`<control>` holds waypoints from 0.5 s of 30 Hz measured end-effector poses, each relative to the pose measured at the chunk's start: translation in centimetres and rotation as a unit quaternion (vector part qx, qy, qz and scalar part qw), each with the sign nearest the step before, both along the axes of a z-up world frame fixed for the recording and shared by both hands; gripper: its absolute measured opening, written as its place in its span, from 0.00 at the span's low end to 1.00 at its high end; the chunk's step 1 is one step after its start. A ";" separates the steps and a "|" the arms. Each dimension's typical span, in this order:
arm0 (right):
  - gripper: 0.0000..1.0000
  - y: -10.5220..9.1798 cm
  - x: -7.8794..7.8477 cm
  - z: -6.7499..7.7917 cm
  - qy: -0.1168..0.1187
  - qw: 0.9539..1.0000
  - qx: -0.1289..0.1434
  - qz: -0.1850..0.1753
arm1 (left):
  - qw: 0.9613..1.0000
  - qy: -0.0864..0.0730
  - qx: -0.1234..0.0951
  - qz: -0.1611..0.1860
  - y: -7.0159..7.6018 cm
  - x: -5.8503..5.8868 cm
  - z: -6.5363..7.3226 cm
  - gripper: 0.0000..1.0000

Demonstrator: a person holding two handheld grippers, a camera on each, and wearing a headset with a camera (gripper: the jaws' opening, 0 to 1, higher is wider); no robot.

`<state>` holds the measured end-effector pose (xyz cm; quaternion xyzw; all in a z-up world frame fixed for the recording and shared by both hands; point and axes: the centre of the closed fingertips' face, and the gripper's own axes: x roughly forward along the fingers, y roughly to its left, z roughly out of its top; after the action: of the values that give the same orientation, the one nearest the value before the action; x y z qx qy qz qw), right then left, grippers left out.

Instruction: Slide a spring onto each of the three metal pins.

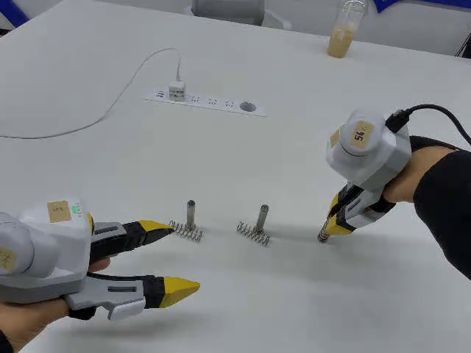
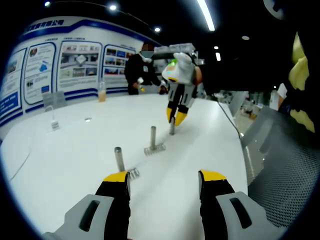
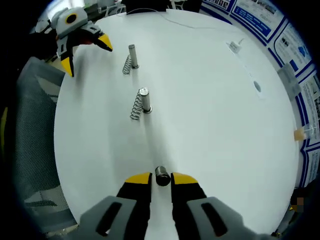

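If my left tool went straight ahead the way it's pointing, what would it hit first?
Likely the nearest spring, lying at the closest pin, just ahead of one jaw of the open left tool; depth is unclear.

The bench [image 1: 294,154] is plain matte white. The left pin [image 1: 190,212], middle pin [image 1: 262,217] and third pin [image 1: 322,235] are dull steel grey; the left spring [image 1: 186,231] and middle spring [image 1: 253,233] look a brighter silver. The left gripper [image 1: 180,257] and right gripper [image 1: 329,229] have pale grey-white bodies, black jaws, yellow tips and tan stickers. The power strip [image 1: 206,101] and its cable [image 1: 96,121] are white. The cup [image 1: 342,33] holds a tan drink. The sleeve [image 1: 445,198] is black.
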<state>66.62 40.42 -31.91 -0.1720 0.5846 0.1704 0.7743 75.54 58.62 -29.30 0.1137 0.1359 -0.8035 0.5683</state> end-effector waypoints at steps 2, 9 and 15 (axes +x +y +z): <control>0.16 0.0 -0.1 0.0 -0.001 1.000 0.002 -0.005 | 1.000 0.000 0.000 0.000 0.0 0.0 0.0 0.56; 0.22 0.0 0.0 0.8 -0.019 1.000 -0.002 -0.019 | 1.000 0.000 0.000 -0.001 0.0 0.0 0.0 0.56; 0.23 0.2 0.6 2.0 -0.041 0.999 -0.004 -0.031 | 1.000 -0.001 -0.001 -0.003 -0.1 -0.1 0.1 0.56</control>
<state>67.19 40.63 -29.86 -0.1637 0.5583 0.1372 0.8017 75.44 58.53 -29.24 0.1142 0.1340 -0.8052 0.5663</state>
